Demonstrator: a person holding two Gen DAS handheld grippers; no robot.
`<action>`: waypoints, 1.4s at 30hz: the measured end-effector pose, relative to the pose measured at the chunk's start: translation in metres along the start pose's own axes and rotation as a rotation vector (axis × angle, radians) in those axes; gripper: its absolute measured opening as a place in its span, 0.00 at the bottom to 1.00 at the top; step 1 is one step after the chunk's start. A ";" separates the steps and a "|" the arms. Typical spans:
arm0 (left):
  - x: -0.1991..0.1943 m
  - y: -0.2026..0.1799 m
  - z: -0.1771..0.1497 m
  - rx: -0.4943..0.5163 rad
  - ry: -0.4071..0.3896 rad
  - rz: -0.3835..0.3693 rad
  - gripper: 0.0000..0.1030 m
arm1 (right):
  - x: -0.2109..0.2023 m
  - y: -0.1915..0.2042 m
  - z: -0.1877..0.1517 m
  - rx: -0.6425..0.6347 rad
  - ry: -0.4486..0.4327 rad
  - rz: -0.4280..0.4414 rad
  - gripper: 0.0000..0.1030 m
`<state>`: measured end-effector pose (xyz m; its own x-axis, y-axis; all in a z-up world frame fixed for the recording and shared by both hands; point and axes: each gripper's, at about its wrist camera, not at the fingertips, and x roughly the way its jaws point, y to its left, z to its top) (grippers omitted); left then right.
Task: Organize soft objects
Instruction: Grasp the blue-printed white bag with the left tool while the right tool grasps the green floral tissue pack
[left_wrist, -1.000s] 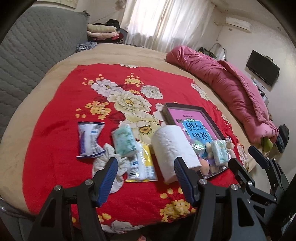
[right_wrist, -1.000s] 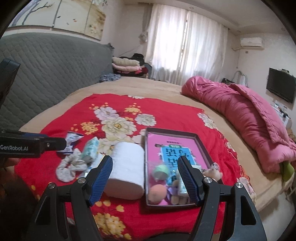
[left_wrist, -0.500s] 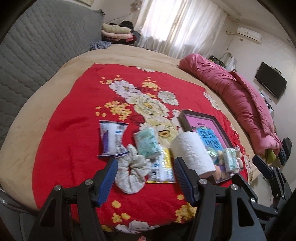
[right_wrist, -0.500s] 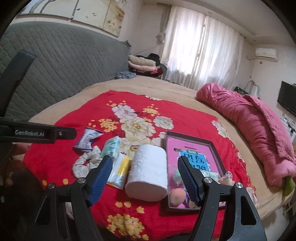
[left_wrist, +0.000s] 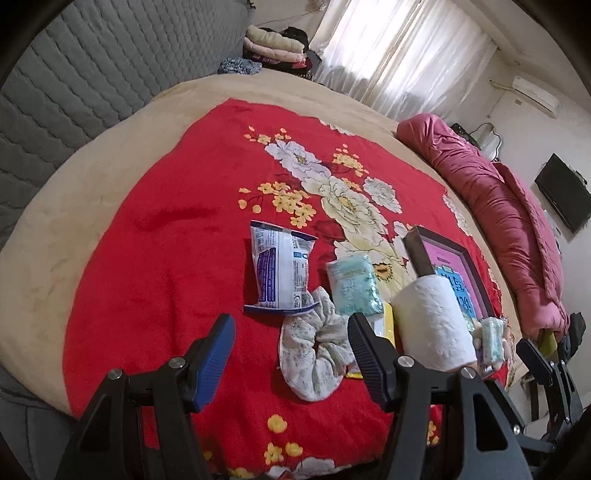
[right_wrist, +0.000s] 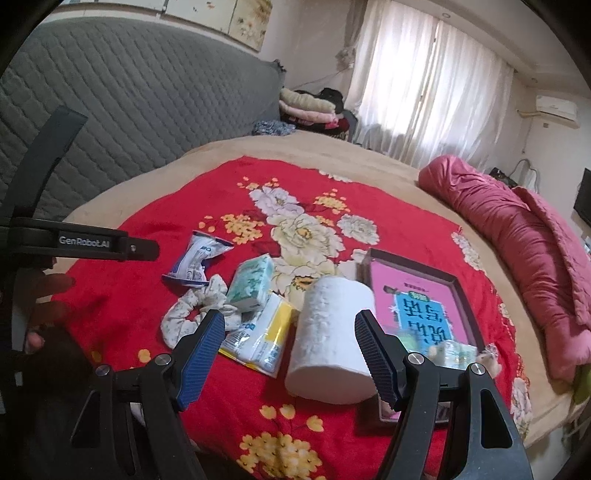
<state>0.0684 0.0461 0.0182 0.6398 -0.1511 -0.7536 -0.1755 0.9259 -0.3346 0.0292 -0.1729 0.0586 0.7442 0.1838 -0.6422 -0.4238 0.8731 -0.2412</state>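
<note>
1. Hovering above the near edge of the red floral blanket (left_wrist: 155, 258): left gripper (left_wrist: 291, 354), jaws standing wide, nothing between the pads.
2. Lying just ahead of the left gripper: pale scrunchie (left_wrist: 314, 354), touching the blue-and-white packet (left_wrist: 280, 273) on its far side.
3. Resting partly on the scrunchie and on the yellow-and-white packet (right_wrist: 262, 339): green tissue pack (left_wrist: 352, 284).
4. Hanging over the blanket's near edge: right gripper (right_wrist: 291, 354), jaws spread wide and gripping nothing.
5. Lying on its side just past the right gripper's fingers: white paper roll (right_wrist: 332, 332), leaning against the near-left corner of the dark tray (right_wrist: 461, 295).
6. Sitting toward the blanket's right edge: tray with pink lining, holding small soft items at its near end, too blurred for telling apart.
7. Lying bunched along the bed's right edge: pink quilt (right_wrist: 517, 236).
</note>
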 end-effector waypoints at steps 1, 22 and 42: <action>0.005 0.002 0.001 -0.005 0.005 -0.001 0.61 | 0.003 0.001 0.001 -0.001 0.005 0.003 0.72; 0.123 0.013 0.041 -0.057 0.123 0.031 0.61 | 0.110 0.016 0.036 0.004 0.154 0.052 0.72; 0.141 0.035 0.044 -0.086 0.116 -0.025 0.51 | 0.209 0.044 0.044 -0.025 0.347 -0.019 0.72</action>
<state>0.1856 0.0722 -0.0751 0.5550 -0.2175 -0.8029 -0.2274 0.8888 -0.3979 0.1895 -0.0762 -0.0542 0.5336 -0.0007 -0.8457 -0.4271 0.8629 -0.2702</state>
